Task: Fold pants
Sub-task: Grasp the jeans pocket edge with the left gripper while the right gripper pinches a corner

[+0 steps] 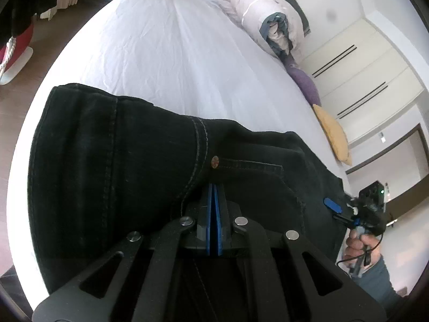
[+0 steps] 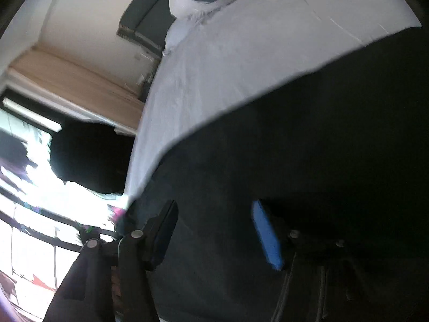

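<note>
Black denim pants lay spread across the near end of a bed covered with a white sheet, the waist end with its copper rivet toward the near side. The left gripper had its blue-padded fingers pressed together, their tips at the dark cloth just below the rivet and pocket seam; whether a fold of fabric was pinched between them could not be told.

At the right edge of the pants, the right gripper appeared in the left wrist view, gripped by a hand in a grey-blue sleeve. Seen from its own camera, the right gripper had its fingers partly apart over the denim, with nothing clamped between the pads, though the picture was blurred.

At the far end of the bed sat a rolled pale duvet. A purple cushion and a yellow one lay along the right edge. White wardrobe doors stood beyond them on the right.
</note>
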`<state>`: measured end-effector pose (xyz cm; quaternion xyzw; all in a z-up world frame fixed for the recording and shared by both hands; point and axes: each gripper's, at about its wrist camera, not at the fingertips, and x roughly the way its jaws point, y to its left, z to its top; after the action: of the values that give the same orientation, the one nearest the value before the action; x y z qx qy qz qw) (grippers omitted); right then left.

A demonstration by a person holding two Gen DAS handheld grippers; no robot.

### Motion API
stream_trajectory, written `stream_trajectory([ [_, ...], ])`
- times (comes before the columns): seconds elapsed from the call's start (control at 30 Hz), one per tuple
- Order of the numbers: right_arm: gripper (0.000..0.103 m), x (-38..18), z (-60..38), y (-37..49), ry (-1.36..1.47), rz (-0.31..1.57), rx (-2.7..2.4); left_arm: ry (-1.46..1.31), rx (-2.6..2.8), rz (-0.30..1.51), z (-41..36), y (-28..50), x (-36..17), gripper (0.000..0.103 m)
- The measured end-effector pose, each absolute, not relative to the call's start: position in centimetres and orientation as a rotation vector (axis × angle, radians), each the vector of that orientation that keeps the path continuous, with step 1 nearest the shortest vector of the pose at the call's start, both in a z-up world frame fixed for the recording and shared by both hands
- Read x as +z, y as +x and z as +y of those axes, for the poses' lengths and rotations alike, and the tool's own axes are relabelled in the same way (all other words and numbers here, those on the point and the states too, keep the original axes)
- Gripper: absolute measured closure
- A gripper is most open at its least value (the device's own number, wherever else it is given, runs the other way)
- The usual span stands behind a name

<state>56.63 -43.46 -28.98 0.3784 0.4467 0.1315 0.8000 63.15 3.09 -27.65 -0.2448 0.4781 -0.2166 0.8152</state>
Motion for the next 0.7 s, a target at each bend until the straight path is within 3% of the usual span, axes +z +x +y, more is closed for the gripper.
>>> stream_trajectory([
  [0.07,0.097,-31.0,-48.1,56.3,0.98,0.952,0.211,-0.515,-0.456,1.023,2.9,63.1,-27.6,0.098],
  [0.17,0.103,-31.2,-56.4,52.4,1.105,0.818,0.006,-0.511,-0.451,1.025,2.8,63.1,-27.6,0.098],
  [0.27,0.103,-32.1,-64.1,45.9,1.279,0.659,-0.192,-0.513,-0.452,1.022,2.7,63.0,-27.6,0.098],
  [0.47,0.101,-30.2,-70.9,33.8,1.317,0.439,-0.489,-0.515,-0.453,1.021,2.6,63.1,-27.8,0.098],
  [0.53,0.079,-28.2,-69.5,33.3,1.264,0.399,-0.572,-0.512,-0.449,1.026,2.5,63.1,-27.6,0.098],
  [0.57,0.051,-27.3,-69.1,32.4,1.266,0.358,-0.567,-0.507,-0.443,1.029,2.4,63.1,-27.3,0.098],
  [0.6,0.033,-26.9,-69.0,31.7,1.271,0.34,-0.539,-0.493,-0.43,1.035,2.2,63.1,-26.8,0.098],
  [0.7,0.03,-26.1,-67.2,33.5,1.26,0.421,-0.384,-0.435,-0.404,1.034,0.3,62.7,-24.5,0.098],
])
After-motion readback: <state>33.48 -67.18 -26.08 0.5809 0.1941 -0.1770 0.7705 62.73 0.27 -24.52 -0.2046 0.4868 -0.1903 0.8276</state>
